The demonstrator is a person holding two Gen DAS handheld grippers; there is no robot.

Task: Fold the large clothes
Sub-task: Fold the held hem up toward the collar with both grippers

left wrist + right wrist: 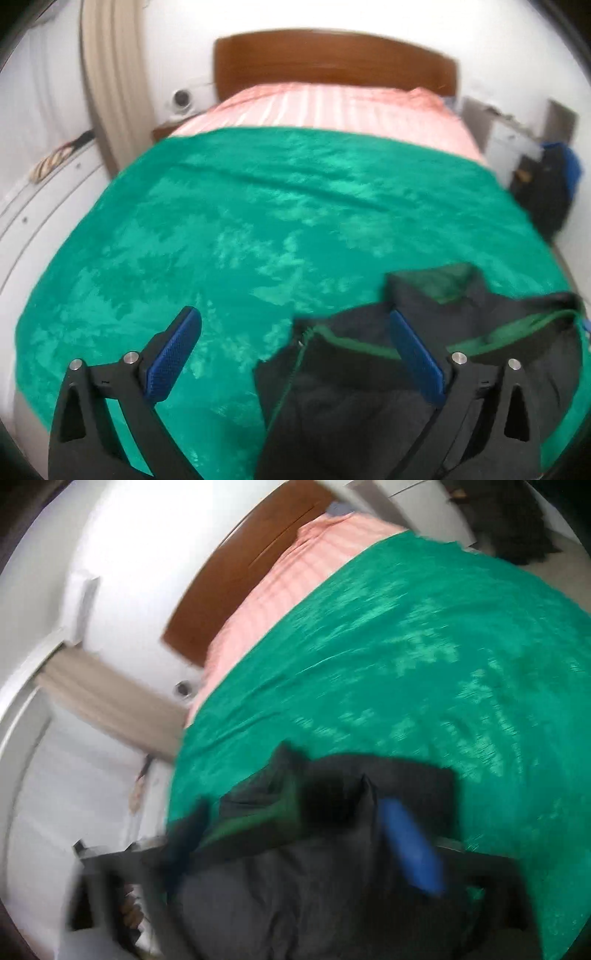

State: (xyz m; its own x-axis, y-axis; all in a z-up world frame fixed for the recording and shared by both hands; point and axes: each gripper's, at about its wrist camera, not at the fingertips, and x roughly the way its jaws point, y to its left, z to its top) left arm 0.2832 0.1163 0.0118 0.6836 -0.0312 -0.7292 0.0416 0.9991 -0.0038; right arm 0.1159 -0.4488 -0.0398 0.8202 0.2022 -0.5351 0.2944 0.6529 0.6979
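The left gripper (295,332) is standing spread wide above the bed (258,229), its two blue pads (173,358) far apart and nothing pinched between them. The left pad is hanging over the green blanket (221,221); the right pad is showing in front of the jacket (369,387), though whether it is touching the cloth is hard to tell.

The jacket, dark with green trim along its zip edge, is lying bunched at the near right part of the blanket, its collar end pointing toward the headboard (332,59). Beyond the blanket a pink sheet (325,107) is covering the head of the bed, running up to the headboard. A beige curtain (107,74) is hanging at the left by the white wall, and a dark bag (546,192) is sitting on the floor to the right of the bed.

The right wrist view is tilted and heavily blurred. The right gripper (280,834) is also looking spread wide: one blue pad (410,849) is showing over the jacket (295,893), while the other finger is only a dark smear at the left, near the blanket (406,664) edge. The jacket is filling the space under and between the fingers, apparently loose rather than pinched. The sheet (277,594) and headboard (236,583) are slanting across the top.
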